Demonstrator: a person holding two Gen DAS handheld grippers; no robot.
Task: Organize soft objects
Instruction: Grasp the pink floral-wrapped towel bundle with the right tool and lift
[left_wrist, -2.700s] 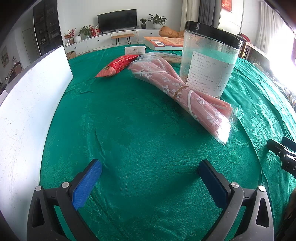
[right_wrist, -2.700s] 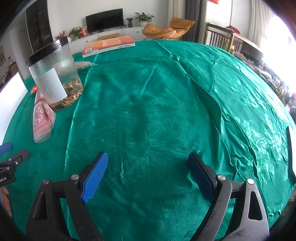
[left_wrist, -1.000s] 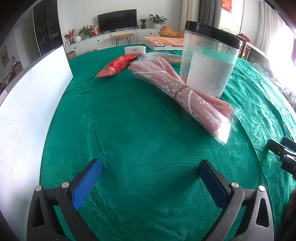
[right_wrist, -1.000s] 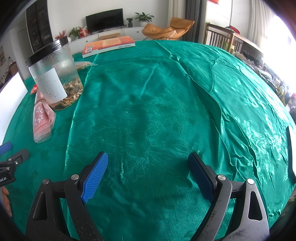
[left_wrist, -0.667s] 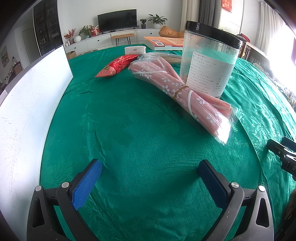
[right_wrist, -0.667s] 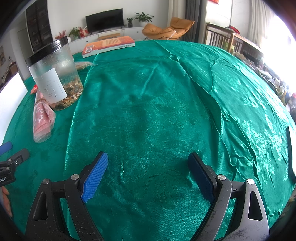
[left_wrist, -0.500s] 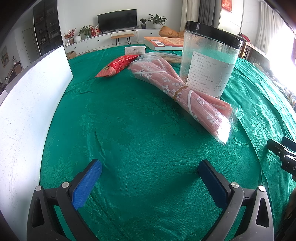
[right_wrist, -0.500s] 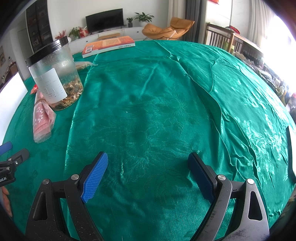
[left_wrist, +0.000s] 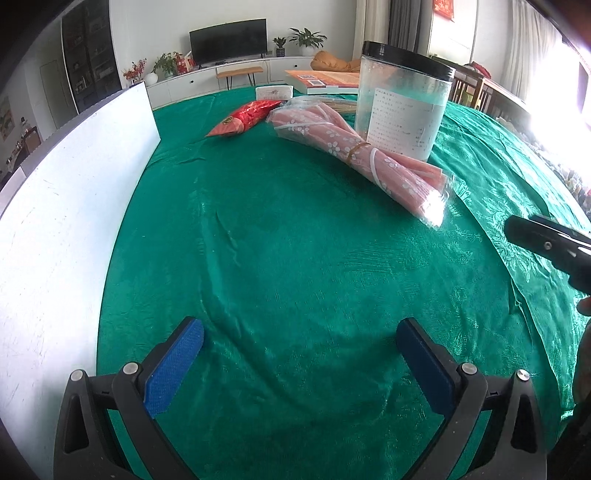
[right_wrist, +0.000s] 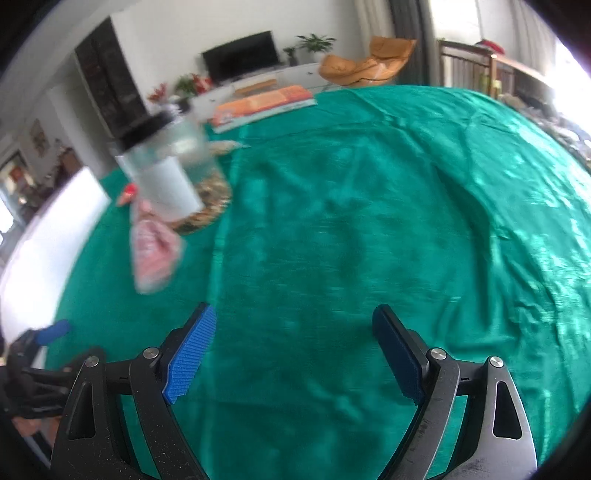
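A pink flowered bundle in clear wrap (left_wrist: 354, 155) lies on the green tablecloth (left_wrist: 295, 240), leaning against a clear jar with a black lid (left_wrist: 402, 107). A red foil packet (left_wrist: 243, 118) lies behind it to the left. My left gripper (left_wrist: 299, 339) is open and empty, low over bare cloth well short of the bundle. My right gripper (right_wrist: 293, 328) is open and empty over bare cloth; its view is blurred, with the bundle (right_wrist: 155, 254) and the jar (right_wrist: 170, 173) at upper left. The right gripper's finger (left_wrist: 546, 243) shows at the right edge of the left wrist view.
A white board (left_wrist: 55, 221) stands along the table's left side. A small white box (left_wrist: 275, 92) and an orange book (left_wrist: 325, 79) lie at the far edge. The left gripper's blue tip (right_wrist: 51, 332) shows at the lower left of the right wrist view.
My right gripper has swung and lifted, tilting and blurring its view; the jar and bundle sit nearer its centre. It reaches further into the left wrist view. The left gripper is still.
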